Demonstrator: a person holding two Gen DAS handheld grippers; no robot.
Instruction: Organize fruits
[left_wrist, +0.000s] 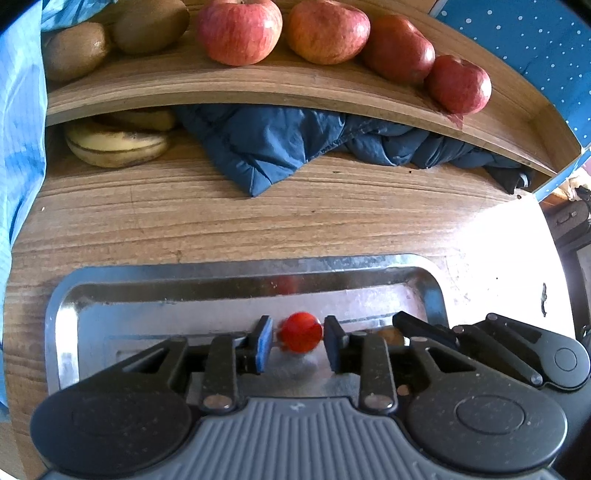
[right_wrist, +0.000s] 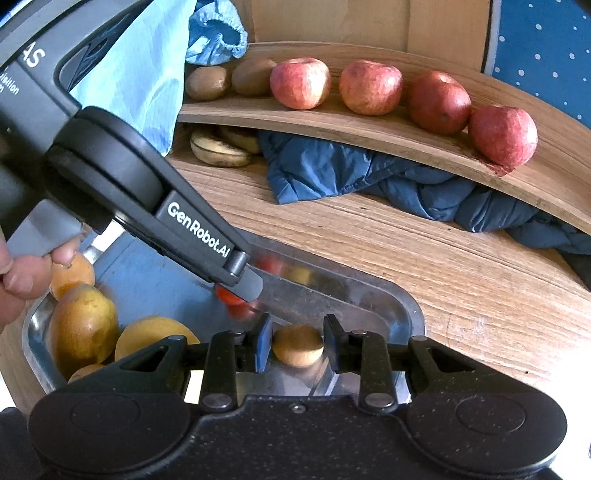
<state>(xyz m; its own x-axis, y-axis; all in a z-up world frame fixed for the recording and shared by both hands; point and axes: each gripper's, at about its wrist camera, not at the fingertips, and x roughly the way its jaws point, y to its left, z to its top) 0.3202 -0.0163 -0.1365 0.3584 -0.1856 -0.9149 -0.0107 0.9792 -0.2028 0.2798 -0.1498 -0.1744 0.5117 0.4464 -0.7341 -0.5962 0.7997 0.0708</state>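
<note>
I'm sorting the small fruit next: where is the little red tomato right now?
In the left wrist view, the red tomato sits in the metal tray, between the left gripper fingers near the tray's far wall.

Hard daylight washes the right side of the wooden table (left_wrist: 491, 236) to near white in the left wrist view, and glare streaks the rim of the metal tray (left_wrist: 236, 275). The small red fruit (left_wrist: 300, 331) between the left claw's (left_wrist: 297, 341) fingers is smeared by motion blur, as is its reflection. Fisheye distortion bows the shelf (right_wrist: 369, 133) into an arc in both views, with corners falling to black.
</note>
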